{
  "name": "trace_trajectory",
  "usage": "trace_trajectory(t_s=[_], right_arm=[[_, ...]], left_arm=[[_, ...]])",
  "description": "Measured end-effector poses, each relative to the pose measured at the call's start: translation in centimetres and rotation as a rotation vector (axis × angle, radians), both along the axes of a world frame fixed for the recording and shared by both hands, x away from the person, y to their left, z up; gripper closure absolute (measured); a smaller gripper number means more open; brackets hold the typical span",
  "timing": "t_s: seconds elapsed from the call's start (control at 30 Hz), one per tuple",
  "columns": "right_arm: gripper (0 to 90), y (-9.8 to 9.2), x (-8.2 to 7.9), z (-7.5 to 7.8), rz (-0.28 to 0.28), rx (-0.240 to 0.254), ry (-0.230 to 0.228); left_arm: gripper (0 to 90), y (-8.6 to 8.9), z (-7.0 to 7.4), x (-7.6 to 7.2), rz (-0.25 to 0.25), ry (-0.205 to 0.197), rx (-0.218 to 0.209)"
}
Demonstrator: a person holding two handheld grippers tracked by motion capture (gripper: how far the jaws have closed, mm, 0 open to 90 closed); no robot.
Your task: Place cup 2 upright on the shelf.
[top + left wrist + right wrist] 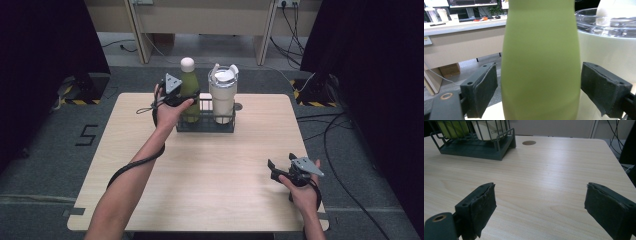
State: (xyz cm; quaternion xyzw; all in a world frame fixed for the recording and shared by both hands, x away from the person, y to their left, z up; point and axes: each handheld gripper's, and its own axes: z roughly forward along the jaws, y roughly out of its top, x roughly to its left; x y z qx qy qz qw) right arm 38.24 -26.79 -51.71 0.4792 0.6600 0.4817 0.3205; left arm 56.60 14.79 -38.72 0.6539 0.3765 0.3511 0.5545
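Bottle [540,62], upright in the rack [205,125] at the counter's far edge, stands between the left tool's [186,97] unclenched jaws, untouched.

A dark "5" was marked on the grey floor [88,135] left of the desk [210,170] (the white cup's [489,130] faint lettering stayed unreadable).

Pale wooden table [210,170] bearing dark wire rack [205,124].
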Motion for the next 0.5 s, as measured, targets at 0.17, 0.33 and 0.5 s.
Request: trace_trajectory(t_s=[0.17,0.33,0.5], right_arm=[[10.2,0.0,0.0,0.0,0.000,0.001,0.000],[10.3,-0.1,0.0,0.0,0.000,0.002,-0.002],[10.2,0.0,0.0,0.0,-0.004,0.011,0.003]], left_arm=[[14.2,0.1,0.2,-0.7,-0.009,-0.009,0.005],[14.2,0.5,0.1,-1.2,-0.010,-0.011,0.008],[14.2,0.9,0.1,-2.0,-0.011,-0.016,0.016]])
